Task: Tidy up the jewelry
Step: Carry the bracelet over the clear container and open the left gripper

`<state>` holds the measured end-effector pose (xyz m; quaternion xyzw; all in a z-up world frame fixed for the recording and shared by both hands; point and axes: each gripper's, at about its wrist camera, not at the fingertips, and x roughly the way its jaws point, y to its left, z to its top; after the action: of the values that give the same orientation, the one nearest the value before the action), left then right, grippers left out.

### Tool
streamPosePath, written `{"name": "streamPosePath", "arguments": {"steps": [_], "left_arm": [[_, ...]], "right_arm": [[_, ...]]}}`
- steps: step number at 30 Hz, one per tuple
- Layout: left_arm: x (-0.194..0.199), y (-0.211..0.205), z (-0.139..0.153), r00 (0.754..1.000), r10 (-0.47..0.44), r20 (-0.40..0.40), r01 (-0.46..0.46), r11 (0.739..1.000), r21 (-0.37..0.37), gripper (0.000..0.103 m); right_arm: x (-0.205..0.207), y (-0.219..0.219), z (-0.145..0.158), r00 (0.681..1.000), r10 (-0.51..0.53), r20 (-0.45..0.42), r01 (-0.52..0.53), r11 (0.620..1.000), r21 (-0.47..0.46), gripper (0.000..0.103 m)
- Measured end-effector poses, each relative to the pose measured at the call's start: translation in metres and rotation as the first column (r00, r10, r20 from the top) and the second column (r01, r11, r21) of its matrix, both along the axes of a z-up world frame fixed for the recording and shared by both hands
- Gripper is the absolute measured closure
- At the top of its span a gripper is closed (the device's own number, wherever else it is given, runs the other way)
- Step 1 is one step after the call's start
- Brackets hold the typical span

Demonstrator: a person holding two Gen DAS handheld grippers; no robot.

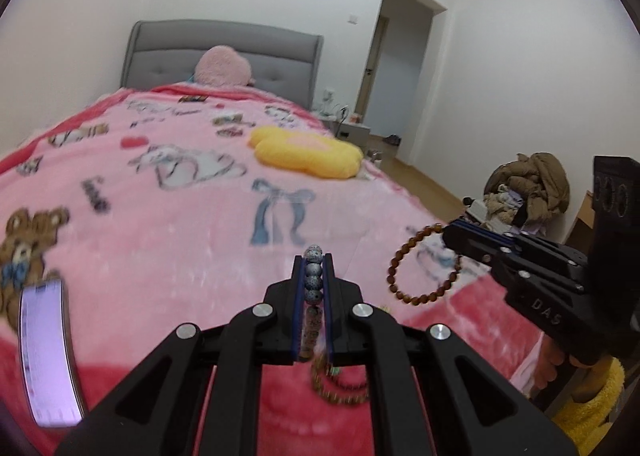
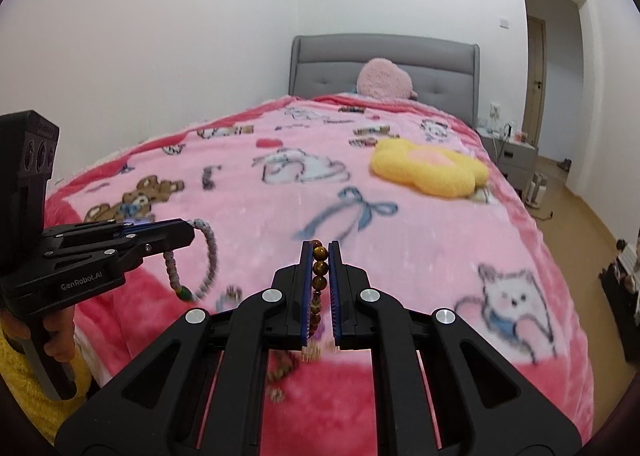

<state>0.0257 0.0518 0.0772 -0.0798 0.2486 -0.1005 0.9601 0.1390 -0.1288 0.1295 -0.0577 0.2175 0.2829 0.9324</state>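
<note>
My left gripper (image 1: pixel 313 256) is shut on a grey speckled bead bracelet (image 1: pixel 313 278) and holds it above the pink blanket; in the right wrist view that bracelet (image 2: pixel 210 252) hangs as a loop from the left gripper (image 2: pixel 188 234). My right gripper (image 2: pixel 320 246) is shut on a brown bead bracelet (image 2: pixel 320 268); in the left wrist view that bracelet (image 1: pixel 424 264) dangles from the right gripper (image 1: pixel 452 230). More beaded jewelry (image 1: pixel 340 384) lies blurred on the red blanket border below both grippers, and also shows in the right wrist view (image 2: pixel 286 370).
A bed with a pink cartoon blanket (image 2: pixel 360 216) fills both views. A yellow flower cushion (image 2: pixel 430 168) and a pink pillow (image 2: pixel 384 80) lie farther up. A phone (image 1: pixel 46 352) lies at the left. A pile of clothes (image 1: pixel 524 186) stands at the right.
</note>
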Motion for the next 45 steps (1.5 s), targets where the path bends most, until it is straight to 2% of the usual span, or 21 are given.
{"name": "streamPosePath", "arguments": {"steps": [7,12,22,32,45], "left_arm": [[0.043,-0.006,0.035,0.997,-0.076,0.034,0.075,0.997,0.013,0.095],[0.081,-0.005,0.039,0.994,-0.106,-0.006,0.105,0.994,-0.035,0.095],[0.121,-0.004,0.015,0.995,-0.081,-0.065,0.079,0.996,-0.036,0.095],[0.132,-0.01,-0.019,0.986,-0.073,-0.153,0.078,0.997,0.028,0.095],[0.136,-0.009,-0.036,0.981,-0.045,-0.187,0.058,0.996,0.068,0.095]], "right_arm": [[0.033,0.02,0.032,0.998,-0.007,0.066,0.007,1.0,-0.008,0.095],[0.057,0.027,0.038,0.998,-0.011,0.062,0.011,1.0,-0.001,0.095],[0.097,0.039,0.007,0.999,-0.007,-0.031,0.006,1.0,-0.03,0.095],[0.103,0.048,-0.024,0.995,0.016,-0.101,-0.024,0.996,-0.081,0.095],[0.102,0.055,-0.041,0.992,0.012,-0.124,-0.027,0.992,-0.123,0.095]]}}
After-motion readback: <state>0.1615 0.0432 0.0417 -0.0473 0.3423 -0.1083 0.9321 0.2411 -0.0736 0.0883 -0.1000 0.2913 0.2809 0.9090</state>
